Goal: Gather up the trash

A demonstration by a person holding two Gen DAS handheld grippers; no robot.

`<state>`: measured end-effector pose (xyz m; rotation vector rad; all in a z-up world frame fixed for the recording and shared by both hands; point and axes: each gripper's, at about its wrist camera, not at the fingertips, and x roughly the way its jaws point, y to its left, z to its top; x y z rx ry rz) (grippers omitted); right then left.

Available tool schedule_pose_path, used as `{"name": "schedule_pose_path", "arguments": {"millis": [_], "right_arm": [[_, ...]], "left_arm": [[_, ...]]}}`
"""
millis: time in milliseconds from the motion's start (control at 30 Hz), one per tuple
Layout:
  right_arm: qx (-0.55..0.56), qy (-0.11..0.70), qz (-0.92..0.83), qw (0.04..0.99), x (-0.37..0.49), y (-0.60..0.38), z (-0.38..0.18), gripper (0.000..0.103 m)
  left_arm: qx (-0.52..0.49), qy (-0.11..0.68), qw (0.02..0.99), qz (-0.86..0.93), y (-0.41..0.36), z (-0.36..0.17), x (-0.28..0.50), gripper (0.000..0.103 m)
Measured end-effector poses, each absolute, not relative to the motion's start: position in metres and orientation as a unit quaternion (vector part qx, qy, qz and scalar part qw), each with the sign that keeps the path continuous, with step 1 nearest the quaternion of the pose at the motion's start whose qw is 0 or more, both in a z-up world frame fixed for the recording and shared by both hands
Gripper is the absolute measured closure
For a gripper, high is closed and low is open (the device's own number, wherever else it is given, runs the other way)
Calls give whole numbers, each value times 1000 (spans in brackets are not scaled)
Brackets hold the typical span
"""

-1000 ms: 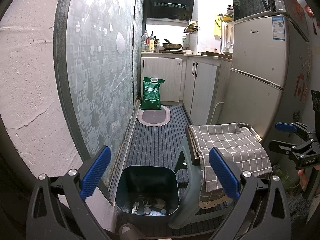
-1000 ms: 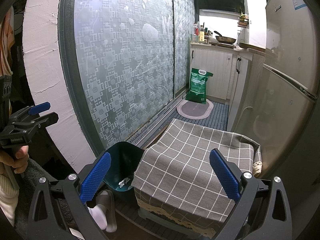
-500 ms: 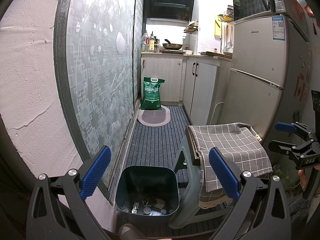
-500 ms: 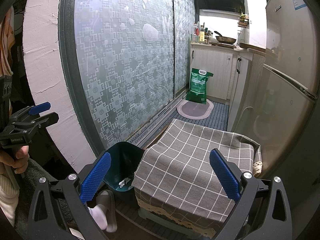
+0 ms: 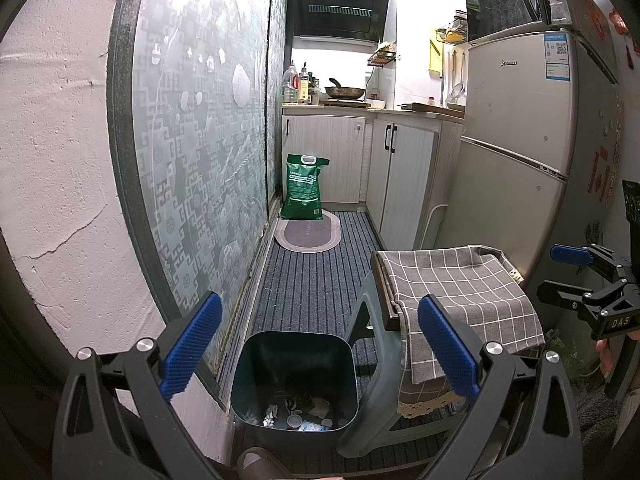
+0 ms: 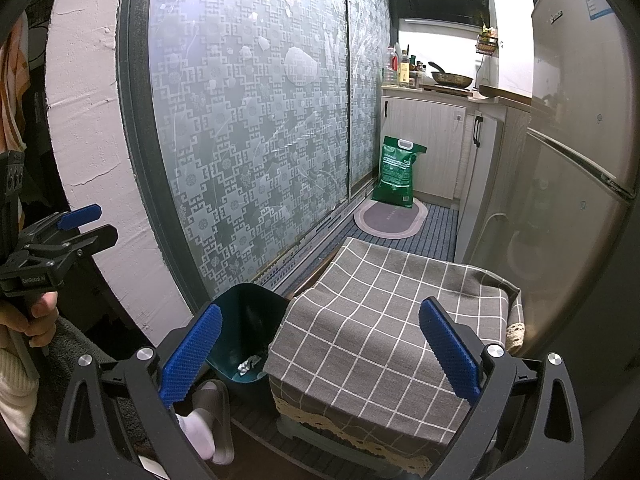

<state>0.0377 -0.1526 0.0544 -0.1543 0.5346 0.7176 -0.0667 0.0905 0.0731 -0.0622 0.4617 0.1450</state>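
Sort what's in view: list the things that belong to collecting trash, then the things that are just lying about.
Belongs to the job:
- dark green trash bin on the floor
- crumpled scraps and caps at its bottom
- left gripper and right gripper, both open and empty

Just lying about:
- checked cloth over the stool
- green sack
- oval mat
- fridge

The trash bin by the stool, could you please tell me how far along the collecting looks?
Done: the trash bin already holds crumpled scraps and lids at its bottom. In hand: nothing; the left gripper and right gripper are both open and empty. Left: no loose trash shows on the checked cloth or the striped floor mat, so little seems to remain.
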Motion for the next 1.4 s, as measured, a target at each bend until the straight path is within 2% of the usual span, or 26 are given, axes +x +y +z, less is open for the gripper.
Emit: {"name": "schedule_pose_path", "arguments": {"millis": [1400], "right_arm": [[-74, 261, 344, 899, 36, -164, 52, 3]], "left_arm": [[-26, 232, 970, 66, 80, 75, -61, 3]]}}
